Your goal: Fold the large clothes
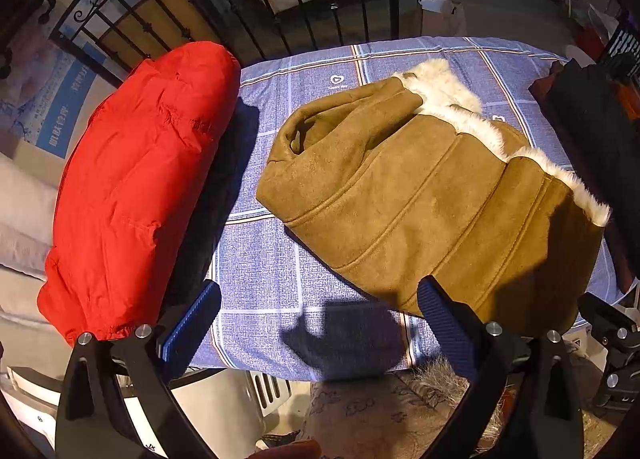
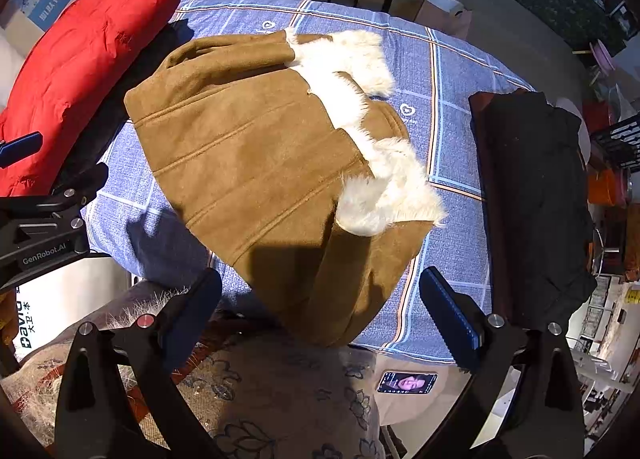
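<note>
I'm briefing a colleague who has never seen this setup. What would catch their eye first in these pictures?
Probably the brown coat with white fur trim, folded in the middle of the blue checked cloth. Next, the bright red jacket bundled along the cloth's left edge and the black garment on its right. Both the left gripper and the right gripper hover open at the near edge, holding nothing.

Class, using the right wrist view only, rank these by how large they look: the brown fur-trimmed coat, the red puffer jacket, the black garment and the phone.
1. brown fur-trimmed coat
2. and 3. red puffer jacket and black garment: similar, and both cut off at the frame edges, so unranked
4. phone, clearly smallest
</note>
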`<state>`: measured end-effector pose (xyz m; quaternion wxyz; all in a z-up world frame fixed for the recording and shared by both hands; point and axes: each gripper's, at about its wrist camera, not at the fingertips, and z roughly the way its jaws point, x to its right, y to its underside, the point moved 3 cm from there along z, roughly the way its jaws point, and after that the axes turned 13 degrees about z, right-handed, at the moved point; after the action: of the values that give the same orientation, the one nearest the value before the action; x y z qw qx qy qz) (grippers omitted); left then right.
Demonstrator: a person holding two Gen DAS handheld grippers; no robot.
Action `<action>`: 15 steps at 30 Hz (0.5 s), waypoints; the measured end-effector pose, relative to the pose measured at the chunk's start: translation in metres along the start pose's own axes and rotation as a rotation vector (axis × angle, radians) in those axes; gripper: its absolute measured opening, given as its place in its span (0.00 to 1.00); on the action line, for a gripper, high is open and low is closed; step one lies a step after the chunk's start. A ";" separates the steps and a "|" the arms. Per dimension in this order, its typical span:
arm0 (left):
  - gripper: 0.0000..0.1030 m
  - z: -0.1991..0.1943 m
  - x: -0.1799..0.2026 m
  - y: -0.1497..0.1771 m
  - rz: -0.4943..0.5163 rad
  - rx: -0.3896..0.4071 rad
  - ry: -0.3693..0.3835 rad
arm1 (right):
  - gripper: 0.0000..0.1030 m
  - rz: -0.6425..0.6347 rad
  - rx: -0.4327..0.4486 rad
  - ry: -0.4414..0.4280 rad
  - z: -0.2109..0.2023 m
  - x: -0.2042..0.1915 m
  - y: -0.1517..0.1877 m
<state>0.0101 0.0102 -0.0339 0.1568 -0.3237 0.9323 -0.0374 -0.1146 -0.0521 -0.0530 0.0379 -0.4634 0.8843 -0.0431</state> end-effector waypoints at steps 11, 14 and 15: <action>0.94 0.002 0.000 0.004 -0.004 -0.003 -0.001 | 0.95 0.000 -0.002 0.001 0.001 0.000 0.001; 0.94 0.002 0.001 0.004 -0.005 -0.005 -0.004 | 0.95 0.000 -0.001 0.001 0.001 -0.001 0.001; 0.94 0.002 0.002 0.005 -0.004 -0.006 -0.004 | 0.95 0.001 -0.002 0.001 0.001 -0.001 0.001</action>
<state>0.0065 0.0132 -0.0372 0.1575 -0.3260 0.9315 -0.0344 -0.1150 -0.0510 -0.0540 0.0371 -0.4632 0.8845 -0.0427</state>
